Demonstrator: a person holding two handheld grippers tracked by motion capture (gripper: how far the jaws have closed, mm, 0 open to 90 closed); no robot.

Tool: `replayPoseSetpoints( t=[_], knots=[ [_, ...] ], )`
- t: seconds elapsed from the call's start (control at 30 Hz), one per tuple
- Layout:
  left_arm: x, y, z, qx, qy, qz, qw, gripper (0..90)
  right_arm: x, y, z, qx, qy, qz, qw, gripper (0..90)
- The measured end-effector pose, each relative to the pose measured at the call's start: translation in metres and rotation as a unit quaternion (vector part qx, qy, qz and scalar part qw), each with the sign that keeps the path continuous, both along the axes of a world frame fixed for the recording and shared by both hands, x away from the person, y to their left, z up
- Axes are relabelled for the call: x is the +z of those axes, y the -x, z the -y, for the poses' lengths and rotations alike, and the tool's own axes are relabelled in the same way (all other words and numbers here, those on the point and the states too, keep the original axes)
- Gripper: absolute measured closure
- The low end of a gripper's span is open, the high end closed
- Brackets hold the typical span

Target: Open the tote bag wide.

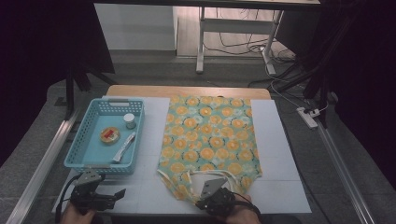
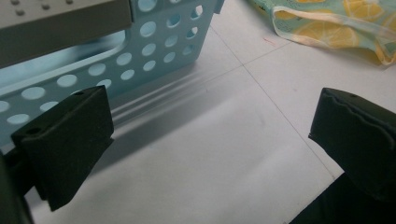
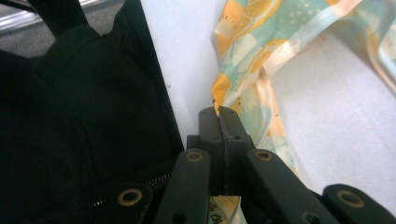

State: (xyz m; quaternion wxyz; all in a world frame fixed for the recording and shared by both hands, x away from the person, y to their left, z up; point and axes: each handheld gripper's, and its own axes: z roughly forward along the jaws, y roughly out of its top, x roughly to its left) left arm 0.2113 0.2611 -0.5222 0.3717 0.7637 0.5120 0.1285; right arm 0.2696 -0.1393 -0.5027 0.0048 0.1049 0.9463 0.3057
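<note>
- A tote bag (image 1: 208, 140) printed with orange slices on green was laid flat in the middle of the white table cover (image 1: 280, 154), its opening and pale handles (image 1: 205, 175) turned to the near edge.
- The right gripper (image 1: 201, 204) was held at the bag's near edge; in the right gripper view its jaws were seen pressed fully together, with a fold of the bag's fabric (image 3: 243, 100) pinched between them.
- The left gripper (image 1: 120, 193) was held low over the cover, just in front of a blue perforated basket (image 1: 78, 154); its jaws were spread wide, with nothing between them.
- Inside the basket a small round tin (image 1: 110, 135), a white-capped jar (image 1: 129, 121) and a slim packet (image 1: 124, 146) were seen.
</note>
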Motion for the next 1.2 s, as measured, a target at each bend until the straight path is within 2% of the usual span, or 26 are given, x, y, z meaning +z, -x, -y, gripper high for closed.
replayPoseSetpoints(
  t=[0.2,0.33,0.43,0.7,0.8,1.0,1.2],
  knots=[
    [0.0,0.0,0.0,0.0,0.0,0.0,1.0,0.0,0.021,-0.009,0.008,-0.009,-0.048,-0.018,0.9986,89.8],
    [0.0,0.0,0.0,0.0,0.001,0.0,1.0,0.0,0.035,-0.022,0.014,-0.026,-0.059,-0.007,0.9979,89.8],
    [0.0,0.0,0.0,0.0,0.001,0.0,1.0,0.0,0.042,-0.033,0.017,-0.031,-0.06,-0.001,0.9977,89.9],
    [0.0,-0.001,0.0,0.001,0.002,-0.001,1.0,0.0,0.052,-0.062,0.021,-0.043,-0.056,-0.007,0.9975,89.9],
    [0.0,-0.001,-0.001,0.002,0.003,-0.001,1.0,0.0,0.055,-0.068,0.023,-0.046,-0.059,-0.008,0.9972,89.9],
    [0.0,-0.001,0.0,0.002,0.003,-0.002,1.0,0.0,0.063,-0.081,0.025,-0.054,-0.055,0.006,0.997,89.9],
    [0.0,-0.001,-0.001,0.003,0.004,-0.002,1.0,0.0,0.067,-0.104,0.024,-0.066,-0.045,0.02,0.9966,89.8]
  ],
)
